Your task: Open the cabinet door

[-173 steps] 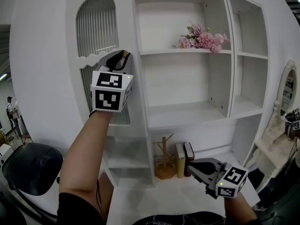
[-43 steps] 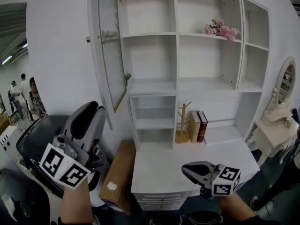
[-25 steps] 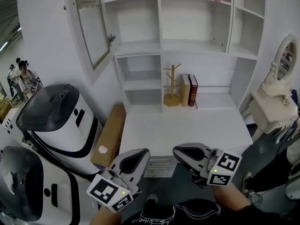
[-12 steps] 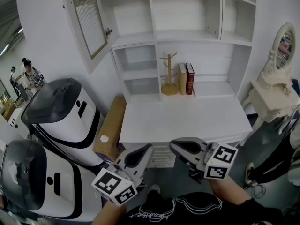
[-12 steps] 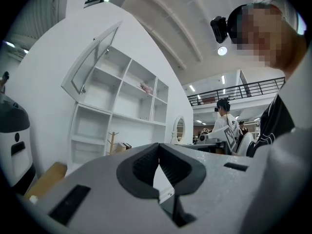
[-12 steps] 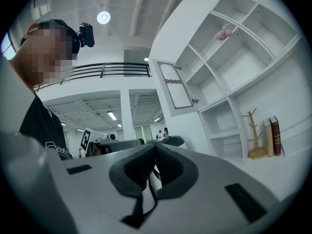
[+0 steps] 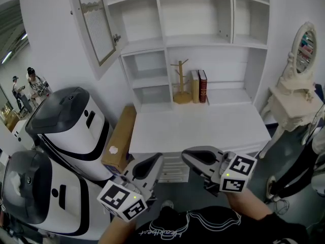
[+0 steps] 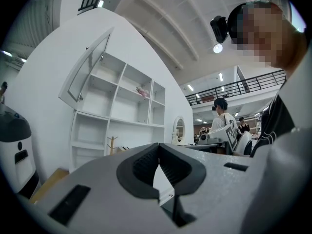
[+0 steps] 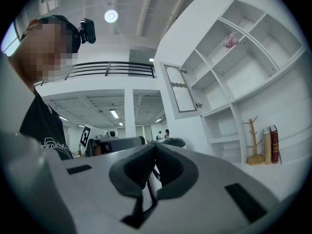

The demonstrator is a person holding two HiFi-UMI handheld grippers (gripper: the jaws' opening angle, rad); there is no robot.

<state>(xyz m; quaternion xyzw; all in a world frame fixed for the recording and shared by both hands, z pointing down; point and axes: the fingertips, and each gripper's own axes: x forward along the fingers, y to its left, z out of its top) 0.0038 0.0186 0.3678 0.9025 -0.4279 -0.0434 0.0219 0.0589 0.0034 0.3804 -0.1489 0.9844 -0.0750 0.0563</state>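
The white cabinet door (image 7: 95,23), with a ribbed glass pane, stands swung open to the left of the shelf unit (image 7: 195,14). It also shows in the left gripper view as the door (image 8: 89,66) and in the right gripper view as the door (image 9: 181,89). Both grippers hang low near my body, well short of the cabinet and in front of the desk. My left gripper (image 7: 154,159) (image 8: 158,146) is shut with nothing in it. The right gripper (image 7: 186,156) (image 9: 155,146) is shut too, also holding nothing.
A white desk (image 7: 198,128) stands under the shelves, with a wooden peg stand (image 7: 179,83) and two books (image 7: 198,85) at its back. Two white machines (image 7: 68,128) and a cardboard box (image 7: 120,142) stand at the left, a vanity table (image 7: 292,98) at the right. People stand far left.
The door, once shut with my left gripper at it, now stands open. Both grippers have drawn back from the cabinet, and over the last second they have drifted slightly further away from it.
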